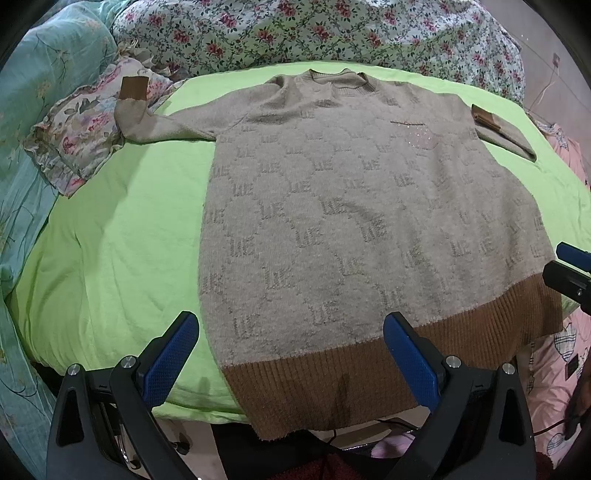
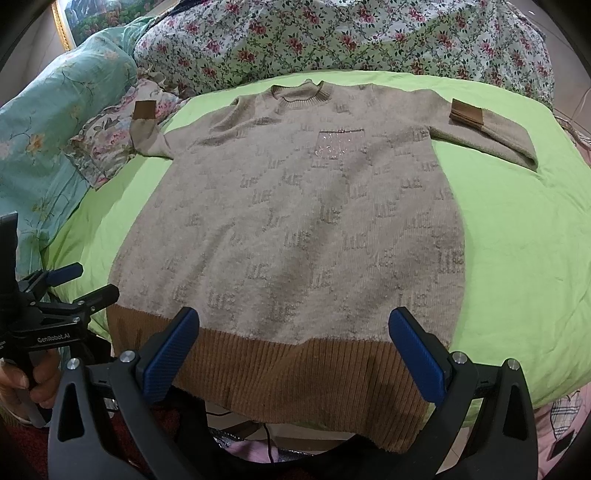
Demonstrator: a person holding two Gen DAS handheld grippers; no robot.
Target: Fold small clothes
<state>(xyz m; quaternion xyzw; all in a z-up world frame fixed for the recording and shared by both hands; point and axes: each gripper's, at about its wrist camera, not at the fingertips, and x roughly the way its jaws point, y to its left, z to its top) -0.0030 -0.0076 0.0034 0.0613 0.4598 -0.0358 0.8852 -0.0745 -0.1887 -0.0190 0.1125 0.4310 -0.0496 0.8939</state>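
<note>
A beige knit sweater [image 1: 343, 206] [image 2: 295, 229] lies flat and face up on a lime green sheet [image 1: 122, 240] [image 2: 517, 258], collar at the far side. Its brown ribbed hem [image 1: 369, 376] [image 2: 288, 373] hangs slightly over the near edge. Both sleeves bend so their brown cuffs [image 1: 133, 88] [image 2: 466, 112] point away. My left gripper [image 1: 291, 354] is open above the hem's left half, holding nothing. My right gripper [image 2: 293, 350] is open above the hem's right half, also holding nothing. The other gripper shows at each view's edge [image 1: 570, 273] [image 2: 62, 291].
Floral bedding [image 1: 295, 33] [image 2: 332, 37] is piled behind the sheet. A teal quilt [image 1: 48, 74] and a frilled floral pillow [image 1: 81, 136] lie to the left. Pink fabric [image 1: 554, 369] sits at the right. A hand [image 2: 40, 373] grips the left tool's handle.
</note>
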